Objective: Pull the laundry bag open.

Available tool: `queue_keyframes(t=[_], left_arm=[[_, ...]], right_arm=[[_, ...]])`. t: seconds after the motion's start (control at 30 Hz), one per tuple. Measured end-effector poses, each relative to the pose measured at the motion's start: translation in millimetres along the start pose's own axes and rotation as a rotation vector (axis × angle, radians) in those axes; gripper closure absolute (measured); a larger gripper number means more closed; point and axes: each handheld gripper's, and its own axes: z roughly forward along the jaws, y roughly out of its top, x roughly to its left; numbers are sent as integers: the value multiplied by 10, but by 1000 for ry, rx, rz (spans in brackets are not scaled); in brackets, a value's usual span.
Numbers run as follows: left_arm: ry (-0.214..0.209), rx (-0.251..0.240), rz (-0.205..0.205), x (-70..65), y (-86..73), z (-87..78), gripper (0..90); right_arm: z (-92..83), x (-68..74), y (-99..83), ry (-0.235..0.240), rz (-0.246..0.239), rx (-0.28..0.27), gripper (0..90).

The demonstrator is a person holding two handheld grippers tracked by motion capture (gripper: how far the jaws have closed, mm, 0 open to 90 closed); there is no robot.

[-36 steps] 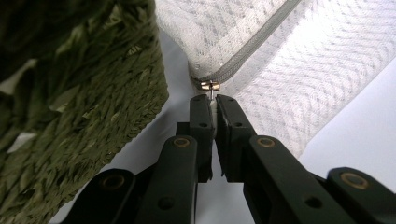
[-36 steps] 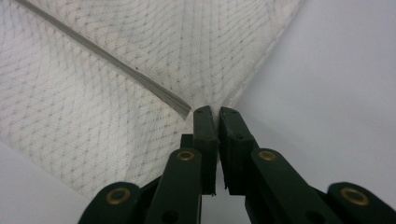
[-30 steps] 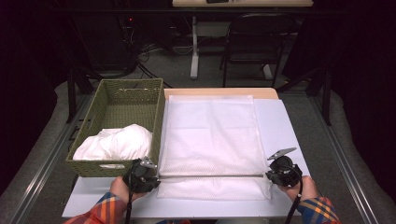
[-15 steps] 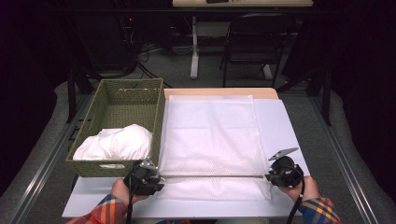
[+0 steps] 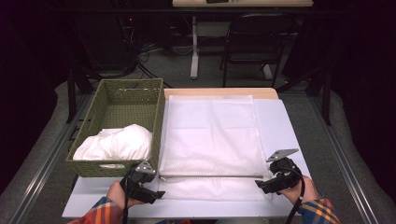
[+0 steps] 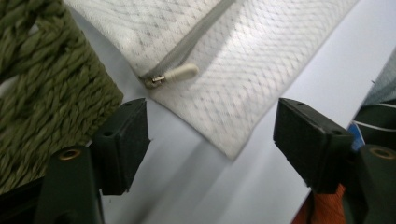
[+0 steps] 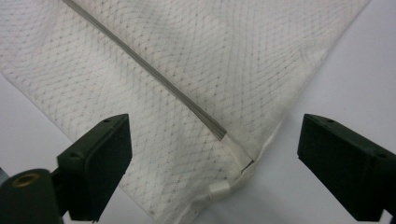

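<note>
Both grippers have just been opening and drawn back off the mesh bag (image 5: pixel 210 140); the left gripper (image 5: pixel 156 193) and right gripper (image 5: pixel 260 185) now stand spread, holding nothing. From the left gripper, the zip pull (image 6: pixel 180 73) lies at twelve o'clock, the zip (image 5: pixel 210 176) running nine-to-three toward the right gripper, the basket (image 5: pixel 156 116) at eleven

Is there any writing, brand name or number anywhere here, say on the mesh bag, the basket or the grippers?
None to read: the mesh bag, its zipper pull, the green woven basket, the white cloth in it and the table carry no visible text.
Left gripper and right gripper: plain black, unmarked.
</note>
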Motion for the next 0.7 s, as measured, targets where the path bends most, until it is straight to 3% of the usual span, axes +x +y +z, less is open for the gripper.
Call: queue_keyframes(t=[0.17, 0.23, 0.37, 0.43, 0.53, 0.7], left_arm=[[30, -15, -17, 26, -101, -95, 153], [24, -31, -29, 48, -128, -136, 148], [56, -37, -46, 99, -224, -212, 111], [47, -47, -60, 112, -247, -230, 94], [65, -71, -90, 166, -309, -294, 62], [82, -73, -101, 185, -346, -321, 37]], right_arm=[[9, 24, 13, -6, -19, -10, 47], [13, 23, 16, -4, -21, -10, 33], [28, 51, 38, 3, -27, -10, 0], [26, 62, 45, 2, -31, -19, 0], [25, 111, 81, 13, -61, -34, 0], [46, 152, 128, 17, -79, -39, 0]])
